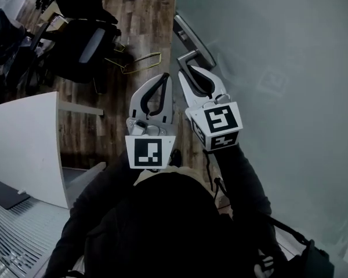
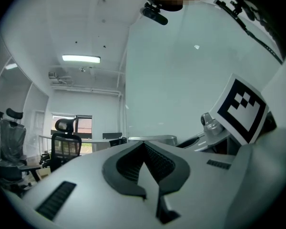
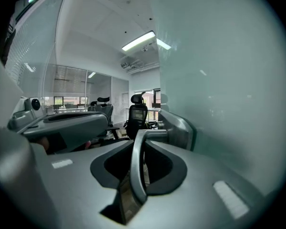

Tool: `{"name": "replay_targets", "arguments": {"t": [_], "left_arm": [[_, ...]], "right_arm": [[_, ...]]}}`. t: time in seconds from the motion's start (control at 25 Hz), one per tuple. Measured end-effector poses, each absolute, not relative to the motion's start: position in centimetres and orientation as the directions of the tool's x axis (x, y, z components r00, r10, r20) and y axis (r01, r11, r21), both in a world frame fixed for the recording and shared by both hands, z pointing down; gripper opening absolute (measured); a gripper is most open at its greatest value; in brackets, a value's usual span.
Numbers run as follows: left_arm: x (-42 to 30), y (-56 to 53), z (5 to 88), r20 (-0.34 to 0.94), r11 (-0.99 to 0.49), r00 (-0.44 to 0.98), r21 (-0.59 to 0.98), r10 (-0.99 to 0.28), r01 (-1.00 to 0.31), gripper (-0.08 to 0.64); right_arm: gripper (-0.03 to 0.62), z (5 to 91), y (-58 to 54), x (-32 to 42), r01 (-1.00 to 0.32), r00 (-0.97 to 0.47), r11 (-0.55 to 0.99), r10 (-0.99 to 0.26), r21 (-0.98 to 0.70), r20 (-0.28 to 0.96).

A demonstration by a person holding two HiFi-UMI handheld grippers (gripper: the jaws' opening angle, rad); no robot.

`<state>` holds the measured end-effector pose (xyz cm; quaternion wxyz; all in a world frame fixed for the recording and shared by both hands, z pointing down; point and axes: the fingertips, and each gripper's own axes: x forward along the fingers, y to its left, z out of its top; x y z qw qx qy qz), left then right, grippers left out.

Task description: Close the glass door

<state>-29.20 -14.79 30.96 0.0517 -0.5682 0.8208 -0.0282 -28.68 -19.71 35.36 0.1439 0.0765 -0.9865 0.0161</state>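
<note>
The frosted glass door [image 1: 290, 68] fills the right side of the head view. Its metal lever handle [image 1: 188, 57] juts out from a lock plate [image 1: 195, 35] on the door's edge. My right gripper [image 1: 194, 69] is shut on that lever. In the right gripper view the handle [image 3: 137, 166] runs down between the jaws of the right gripper [image 3: 143, 138], with the glass door [image 3: 224, 80] just to the right. My left gripper [image 1: 163, 77] hangs beside it, to the left, shut with nothing held. The left gripper [image 2: 144, 144] shows its pads meeting in its own view.
Black office chairs [image 1: 84, 45] stand on the wooden floor at the upper left. A white desk [image 1: 29, 143] lies at the left. A yellow wire frame [image 1: 140, 62] rests on the floor near the door. The right gripper's marker cube [image 2: 240, 109] is in the left gripper view.
</note>
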Motion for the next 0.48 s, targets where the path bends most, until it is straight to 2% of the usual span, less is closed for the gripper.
{"name": "replay_targets", "arguments": {"t": [0.16, 0.48], "left_arm": [[-29.3, -8.0, 31.6, -0.069, 0.44, -0.435, -0.11, -0.898, -0.891, -0.005], [-28.3, -2.0, 32.1, -0.05, 0.586, -0.584, -0.102, -0.81, -0.804, -0.004]], "right_arm": [[0.066, 36.3, -13.9, -30.0, -0.1, -0.956, 0.995, -0.095, -0.004, 0.279], [0.066, 36.5, -10.2, -30.6, -0.014, -0.961, 1.0, -0.01, -0.013, 0.276]]}}
